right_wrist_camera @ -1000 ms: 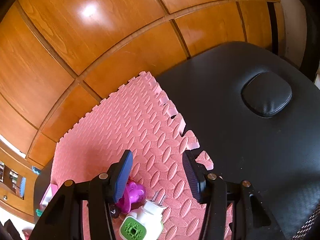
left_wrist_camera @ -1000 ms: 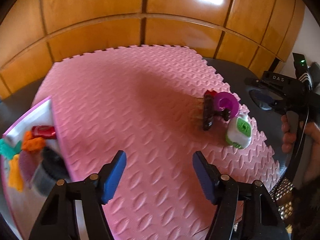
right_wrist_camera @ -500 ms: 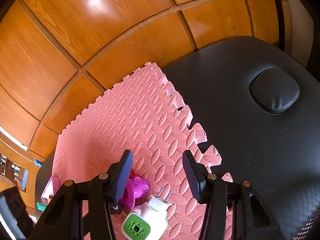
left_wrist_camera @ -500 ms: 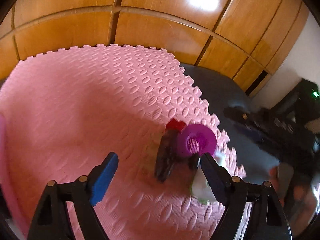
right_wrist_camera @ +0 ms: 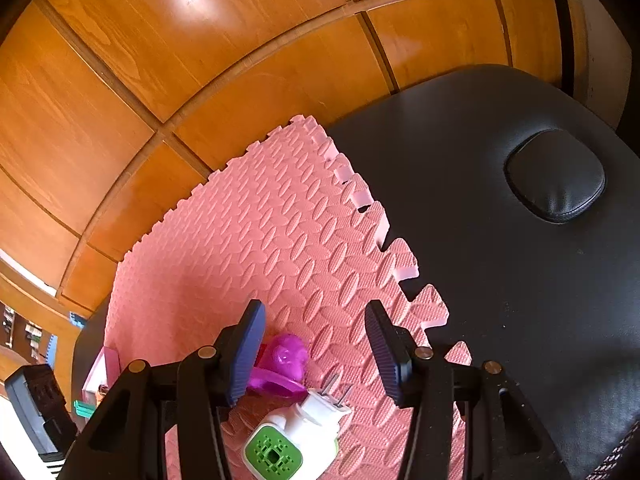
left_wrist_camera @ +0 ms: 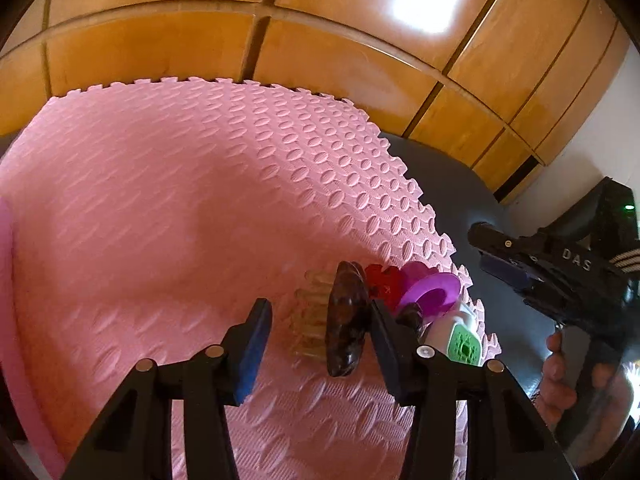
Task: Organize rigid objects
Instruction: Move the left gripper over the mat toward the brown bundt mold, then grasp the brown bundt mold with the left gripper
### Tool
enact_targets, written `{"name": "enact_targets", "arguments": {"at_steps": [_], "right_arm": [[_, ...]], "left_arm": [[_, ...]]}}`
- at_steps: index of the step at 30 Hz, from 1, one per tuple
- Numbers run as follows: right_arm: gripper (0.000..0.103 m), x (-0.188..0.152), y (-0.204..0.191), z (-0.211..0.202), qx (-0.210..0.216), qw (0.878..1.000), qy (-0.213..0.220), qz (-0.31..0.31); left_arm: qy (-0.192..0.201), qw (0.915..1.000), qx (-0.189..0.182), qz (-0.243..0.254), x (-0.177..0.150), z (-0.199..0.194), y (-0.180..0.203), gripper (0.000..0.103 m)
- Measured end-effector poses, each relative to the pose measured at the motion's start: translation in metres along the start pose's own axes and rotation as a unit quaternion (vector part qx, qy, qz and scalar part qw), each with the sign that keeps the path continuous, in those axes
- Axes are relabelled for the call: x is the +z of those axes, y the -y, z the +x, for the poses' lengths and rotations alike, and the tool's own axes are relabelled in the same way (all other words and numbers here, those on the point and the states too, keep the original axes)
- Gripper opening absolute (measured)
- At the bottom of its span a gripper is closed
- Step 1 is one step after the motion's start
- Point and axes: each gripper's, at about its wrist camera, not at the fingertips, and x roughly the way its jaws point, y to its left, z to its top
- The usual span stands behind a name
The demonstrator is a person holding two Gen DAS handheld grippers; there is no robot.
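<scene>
A dark brown hair claw [left_wrist_camera: 346, 316] with clear teeth lies on the pink foam mat [left_wrist_camera: 180, 208]. It sits between the fingers of my left gripper [left_wrist_camera: 318, 328], whose jaws are closing. The claw is close against the right pad, and a gap remains at the left pad. Just behind it are a red piece [left_wrist_camera: 382, 284], a purple plastic toy [left_wrist_camera: 434, 292] and a white plug-in device with a green face [left_wrist_camera: 460, 340]. My right gripper [right_wrist_camera: 316, 340] hovers open above the purple toy [right_wrist_camera: 284, 364] and the plug-in device [right_wrist_camera: 296, 432], with nothing between its fingers.
The mat lies on a black padded table [right_wrist_camera: 500, 240] against a wooden panelled wall [left_wrist_camera: 320, 40]. A pink tray [right_wrist_camera: 108, 364] stands at the mat's far left. My right gripper [left_wrist_camera: 496, 256] and the hand holding it [left_wrist_camera: 560, 368] are right of the cluster.
My left gripper has swung right across the mat to the cluster, and the hair claw now lies between its fingers. Its jaws widened, then narrowed. The right gripper has barely moved.
</scene>
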Motion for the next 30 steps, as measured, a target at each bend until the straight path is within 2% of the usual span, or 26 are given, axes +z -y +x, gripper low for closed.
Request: {"name": "enact_targets", "arguments": {"at_steps": [7,12,17,18,21,25,30], "right_arm": [[0.052,-0.001,0.000,0.003,-0.009,1.000,-0.006,-0.005],[0.052,-0.001,0.000,0.002,-0.014,1.000,-0.005,-0.005],[0.052,-0.001,0.001,0.001,-0.014,1.000,-0.005,-0.003],[0.052,-0.001,0.001,0.001,-0.013,1.000,-0.005,-0.003],[0.052,-0.001,0.000,0.000,-0.013,1.000,-0.003,-0.005],[0.052,-0.001,0.000,-0.001,-0.010,1.000,-0.001,-0.003],[0.052,0.000,0.000,-0.001,-0.007,1.000,-0.003,-0.001]], "left_arm": [[0.016,0.9993,0.022,-0.024,-0.010,-0.018,-0.021,0.054],[-0.003,0.9982,0.035,-0.048,-0.022,-0.019,-0.039,0.053],[0.001,0.9967,0.041,-0.070,-0.033,-0.025,-0.049,0.078],[0.004,0.9965,0.045,-0.070,-0.033,-0.027,-0.049,0.079],[0.018,0.9964,0.066,-0.049,-0.029,-0.032,-0.043,0.083],[0.042,0.9952,0.088,0.002,-0.017,-0.032,-0.024,0.092],[0.074,0.9884,0.124,0.046,0.003,-0.023,-0.007,0.096]]}}
